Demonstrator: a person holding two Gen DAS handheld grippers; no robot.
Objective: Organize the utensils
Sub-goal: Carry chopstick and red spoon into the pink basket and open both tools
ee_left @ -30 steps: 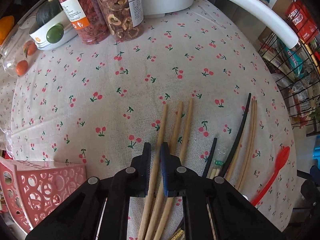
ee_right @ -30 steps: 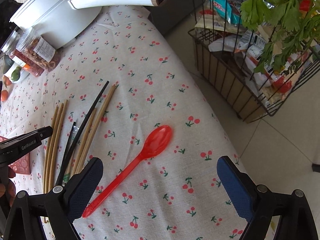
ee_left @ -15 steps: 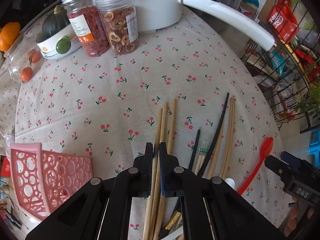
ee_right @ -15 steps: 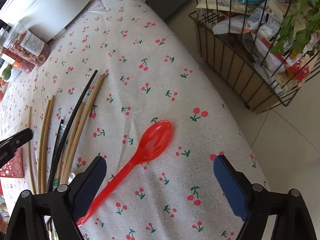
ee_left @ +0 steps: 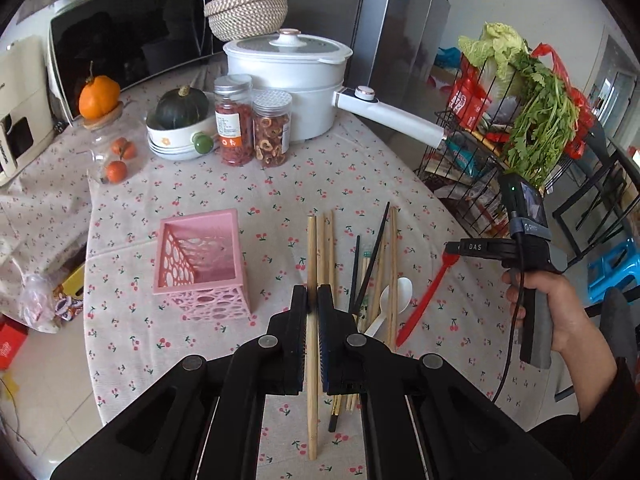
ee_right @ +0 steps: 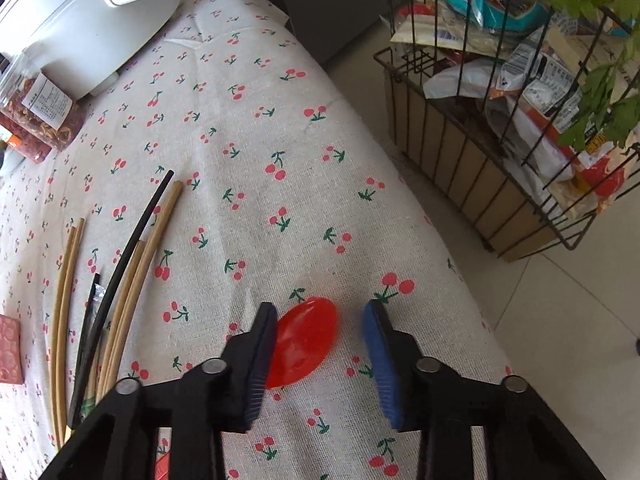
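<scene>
Wooden chopstick (ee_left: 311, 264), pinched tight in the left tool (ee_left: 313, 300), could slip out sideways, while the right tool (ee_right: 320, 344) gaped wide over the red spoon (ee_right: 302, 342), holding nothing.

Round table (ee_left: 280, 184) with a cherry-print cloth. On it: pink basket (ee_left: 200, 260), loose chopsticks (ee_left: 326, 248), red spoon (ee_right: 304, 340), white spoon (ee_left: 396, 300), two jars (ee_left: 252, 120), white pot (ee_left: 288, 76).
</scene>
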